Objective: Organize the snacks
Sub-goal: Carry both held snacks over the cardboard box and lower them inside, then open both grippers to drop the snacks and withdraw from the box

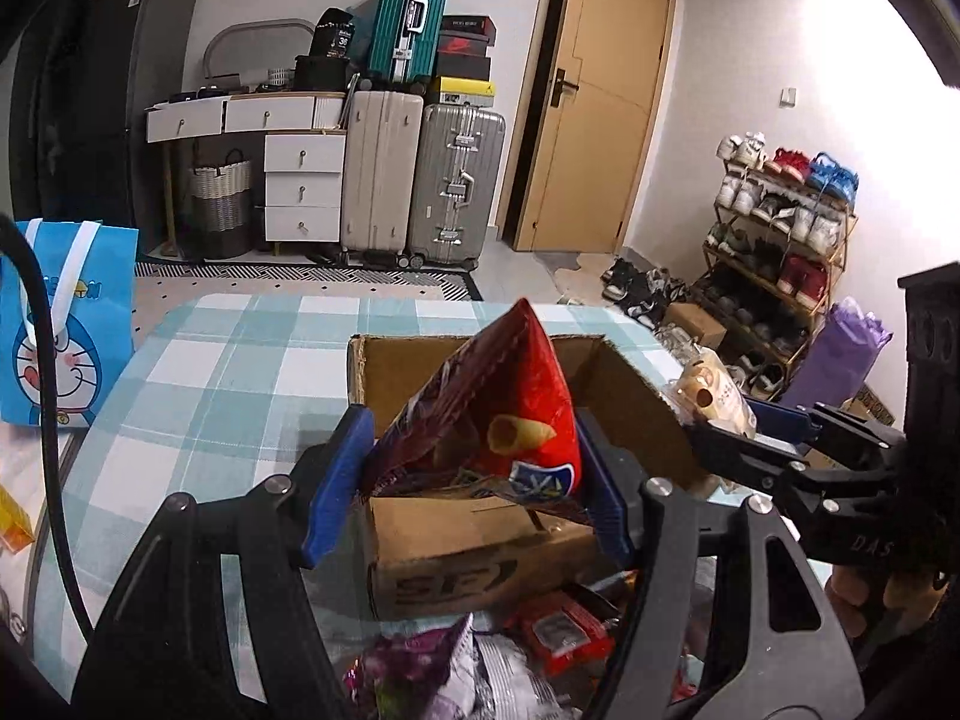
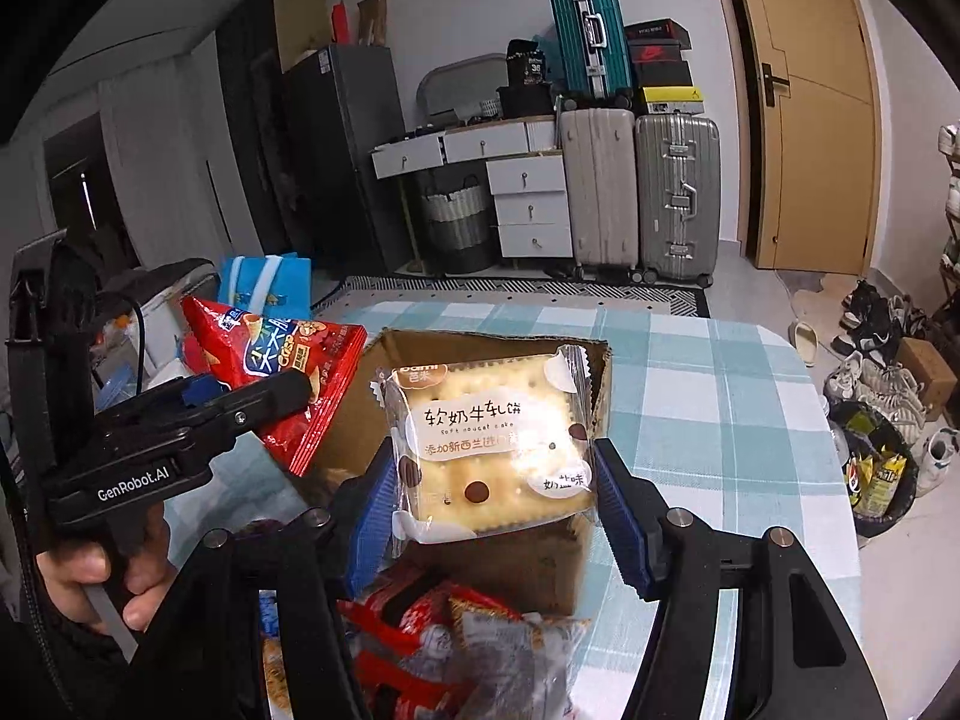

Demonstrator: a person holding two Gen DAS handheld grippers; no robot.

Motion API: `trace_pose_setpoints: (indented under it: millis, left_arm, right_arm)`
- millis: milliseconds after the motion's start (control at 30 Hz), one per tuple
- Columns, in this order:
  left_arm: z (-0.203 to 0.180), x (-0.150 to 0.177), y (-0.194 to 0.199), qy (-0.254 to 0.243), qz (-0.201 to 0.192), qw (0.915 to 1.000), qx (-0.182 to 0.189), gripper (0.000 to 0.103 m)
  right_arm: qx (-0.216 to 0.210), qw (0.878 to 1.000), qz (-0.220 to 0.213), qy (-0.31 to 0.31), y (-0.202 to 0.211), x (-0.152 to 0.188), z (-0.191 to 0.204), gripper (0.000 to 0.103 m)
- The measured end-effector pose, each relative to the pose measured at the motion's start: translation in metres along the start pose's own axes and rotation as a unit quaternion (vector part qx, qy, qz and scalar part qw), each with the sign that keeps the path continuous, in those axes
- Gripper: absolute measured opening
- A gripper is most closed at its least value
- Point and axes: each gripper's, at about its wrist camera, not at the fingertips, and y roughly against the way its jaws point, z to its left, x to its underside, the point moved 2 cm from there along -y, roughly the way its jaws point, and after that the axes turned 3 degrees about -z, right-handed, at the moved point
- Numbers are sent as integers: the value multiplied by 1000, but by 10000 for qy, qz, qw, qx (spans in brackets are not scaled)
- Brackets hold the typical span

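Two snacks held over the box — both tongs loaded.

Red chip bag (image 1: 504, 414) is pinched upright in left tongs (image 1: 465, 480); cracker packet (image 2: 492, 444) is clamped flat in right tongs (image 2: 492, 510) — cardboard box (image 1: 630, 396) lies directly ahead and below, mid-worktop (image 1: 240, 372).

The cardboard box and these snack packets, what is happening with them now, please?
A person holds a two-finger gripper in each hand and is sorting snacks on the checked table. The left gripper is shut on a red chip bag, held over the open cardboard box. The right gripper is shut on a wrapped cracker packet, also above the box. More snack packets lie in a loose pile in front of the box. Neither held snack is in the box yet.
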Motion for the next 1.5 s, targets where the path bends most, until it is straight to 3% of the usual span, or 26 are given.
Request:
trace_pose_setpoints:
  millis: [200, 533, 1133, 1267, 1300, 1400, 1500]
  left_arm:
    - [-6, 6, -36, -116, 186, 9998, 19, 64]
    - [-15, 15, -71, -211, 355, 9991, -56, 64]
    - [-8, 26, -95, -326, 643, 9973, -144, 64]
    - [-5, 28, -87, -254, 708, 9971, -80, 72]
    - [-4, 28, -82, -233, 705, 9972, -14, 73]
    - [-3, 27, -66, -193, 593, 9980, 97, 82]
    - [1, 29, -44, -235, 483, 9985, -48, 88]
  right_arm:
    - [49, 9998, 212, 29, -26, 4, -3, 63]
    - [152, 9995, 187, 181, -44, 3, -9, 63]
    - [-63, 9996, 212, 168, -58, 3, -8, 63]
    - [-89, 9995, 239, 208, -56, 5, -7, 64]
    - [-89, 9995, 239, 208, -56, 5, -7, 66]
    - [-106, 9998, 60, 179, -41, 5, -6, 82]
    - [-25, 9997, -132, 221, -20, 7, -4, 96]
